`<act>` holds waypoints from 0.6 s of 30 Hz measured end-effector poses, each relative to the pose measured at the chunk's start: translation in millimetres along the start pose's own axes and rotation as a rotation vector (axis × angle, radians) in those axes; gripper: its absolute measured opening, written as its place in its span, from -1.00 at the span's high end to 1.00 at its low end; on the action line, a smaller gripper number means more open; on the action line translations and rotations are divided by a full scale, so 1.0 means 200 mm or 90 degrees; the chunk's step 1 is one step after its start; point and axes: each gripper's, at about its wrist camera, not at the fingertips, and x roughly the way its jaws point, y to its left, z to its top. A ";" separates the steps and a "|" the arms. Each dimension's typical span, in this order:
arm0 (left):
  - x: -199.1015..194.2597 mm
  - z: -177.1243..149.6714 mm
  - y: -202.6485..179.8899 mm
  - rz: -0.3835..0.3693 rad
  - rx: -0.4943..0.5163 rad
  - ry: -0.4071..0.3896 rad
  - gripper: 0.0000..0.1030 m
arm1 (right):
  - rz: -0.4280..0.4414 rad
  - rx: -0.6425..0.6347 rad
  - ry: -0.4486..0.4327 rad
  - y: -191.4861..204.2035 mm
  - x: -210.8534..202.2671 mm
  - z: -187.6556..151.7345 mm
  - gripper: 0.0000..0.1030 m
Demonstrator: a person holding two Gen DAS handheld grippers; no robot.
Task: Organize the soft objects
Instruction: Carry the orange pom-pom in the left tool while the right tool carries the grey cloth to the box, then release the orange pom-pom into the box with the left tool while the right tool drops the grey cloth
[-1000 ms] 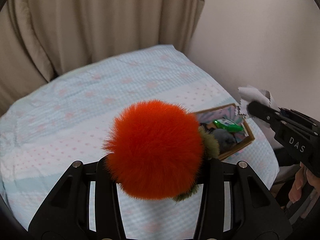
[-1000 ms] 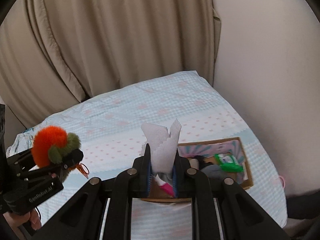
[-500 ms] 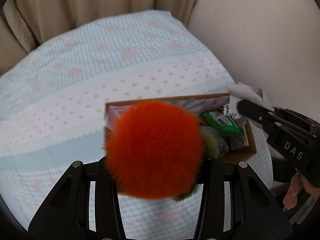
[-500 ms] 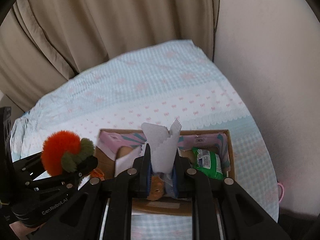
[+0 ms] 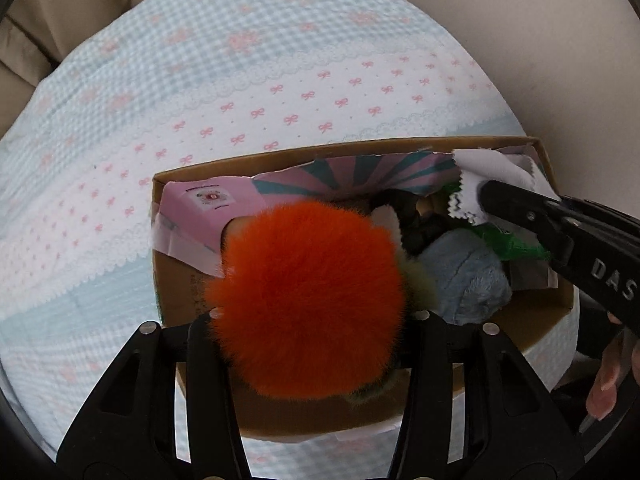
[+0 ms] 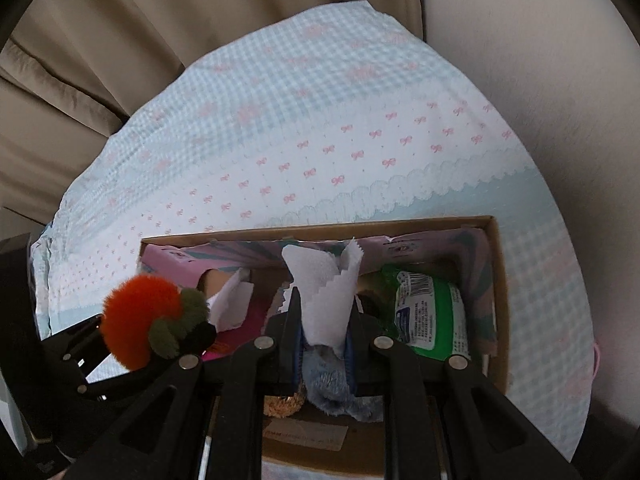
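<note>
An orange pompom (image 5: pixel 308 300) with olive-green tufts (image 6: pixel 180 320) fills my left gripper (image 5: pixel 312 320). Its jaws are opening while the fur still touches both fingers. It hangs over the left half of an open cardboard box (image 5: pixel 280 156). My right gripper (image 6: pixel 322 320) is shut on a white cloth with zigzag edges (image 6: pixel 320 292), held upright over the middle of the box (image 6: pixel 498 280). In the left wrist view the right gripper (image 5: pixel 516 204) and the white cloth (image 5: pixel 492 168) come in from the right. In the right wrist view the pompom (image 6: pixel 136 320) sits lower left.
The box holds a blue plush (image 5: pixel 468 280), a green wipes packet (image 6: pixel 430 312), pink striped paper (image 5: pixel 360 168) and a brown fuzzy item (image 6: pixel 282 404). It rests on a bed with a blue checked sheet (image 6: pixel 320 120). Beige curtains (image 6: pixel 120 20) hang behind, a wall (image 6: pixel 540 60) at right.
Both grippers have come down and tilted steeply over the box, which now fills the lower views. The pompom and the white cloth stay between their fingers.
</note>
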 end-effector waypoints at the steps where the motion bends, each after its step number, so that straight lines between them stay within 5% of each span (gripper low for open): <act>1: 0.00 0.00 0.01 0.000 0.000 -0.001 0.10 | 0.002 0.001 0.004 0.00 0.02 0.01 0.71; 3: 0.00 0.00 0.01 0.004 0.001 -0.004 -0.25 | 0.004 0.001 0.014 0.00 0.05 0.03 0.71; 4: 0.00 0.00 0.01 0.008 0.003 -0.004 -0.77 | 0.004 0.001 0.022 0.01 0.06 0.04 0.69; 5: -0.01 0.00 0.02 0.012 0.006 -0.002 -0.99 | 0.003 0.002 0.029 0.02 0.07 0.05 0.64; 6: -0.02 0.00 0.02 0.014 0.009 -0.005 -0.99 | -0.002 0.003 0.034 0.02 0.08 0.05 0.34; 7: -0.03 -0.01 0.02 0.015 0.010 -0.004 -0.99 | -0.003 0.008 0.036 0.02 0.08 0.06 -0.31; 9: -0.05 -0.03 0.02 0.015 0.012 -0.003 -0.99 | 0.003 0.027 0.036 0.00 0.07 0.07 -0.99; 18: -0.20 -0.08 0.06 0.005 0.002 -0.029 -0.99 | -0.025 0.053 0.021 -0.01 -0.04 0.02 -1.00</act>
